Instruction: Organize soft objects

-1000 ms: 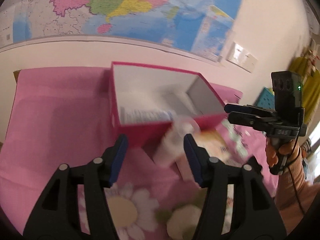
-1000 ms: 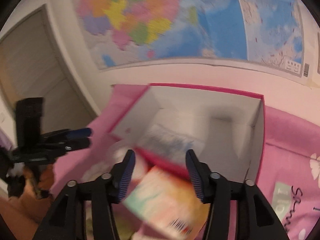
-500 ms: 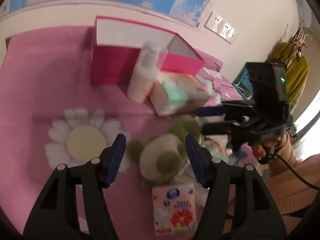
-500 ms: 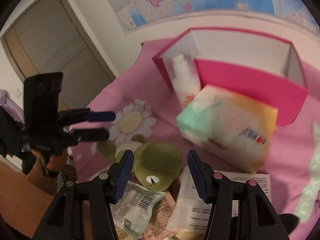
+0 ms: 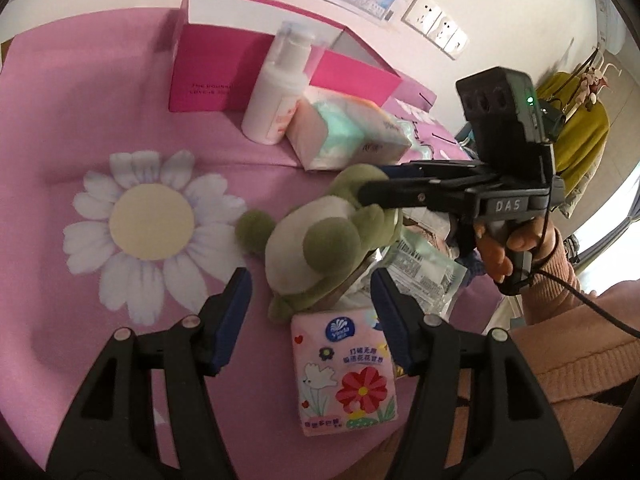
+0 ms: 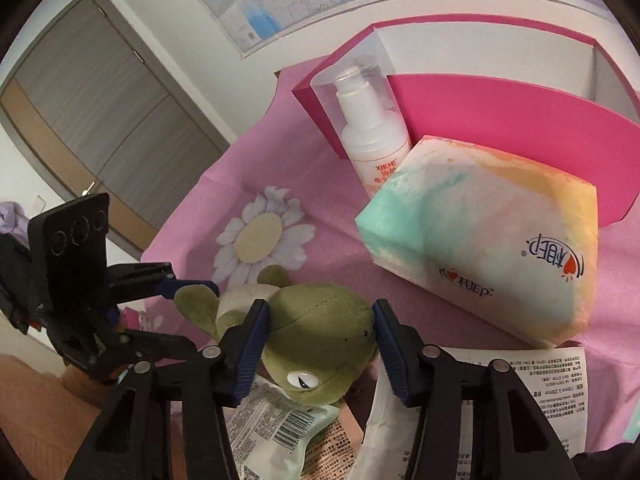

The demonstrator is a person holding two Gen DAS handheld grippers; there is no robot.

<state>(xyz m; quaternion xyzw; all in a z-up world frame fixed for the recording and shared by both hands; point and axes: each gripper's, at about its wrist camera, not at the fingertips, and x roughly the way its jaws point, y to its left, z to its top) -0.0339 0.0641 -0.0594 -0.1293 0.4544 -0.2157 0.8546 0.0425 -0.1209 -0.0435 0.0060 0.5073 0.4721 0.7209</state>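
Green frog plush lies belly-up near the front edge of the desk, on the pink flower-print cloth, resting partly on a heap of crinkly foil sachets. Right gripper straddles the plush head, jaws closing; the blue pads look to be at or just short of the fabric on both sides, no firm squeeze visible yet. Left gripper hangs open over the plush's lower body, nothing between its pads except air above the toy; a small pocket tissue pack with a red flower lies just beside it toward the front edge. Further back: large soft tissue pack, white pump bottle, and the open pink box at the rear of the desk, presumably the destination. Risks, as judged from here: (1) the plush is compressible and rounded, so a grip across the head alone may slide off on lifting; (2) the lower pad edges sit close to the sachets, which could get pinched and dragged along; (3) both grippers crowd the same toy and may collide; (4) the bottle stands in the path to the box and could be knocked over.
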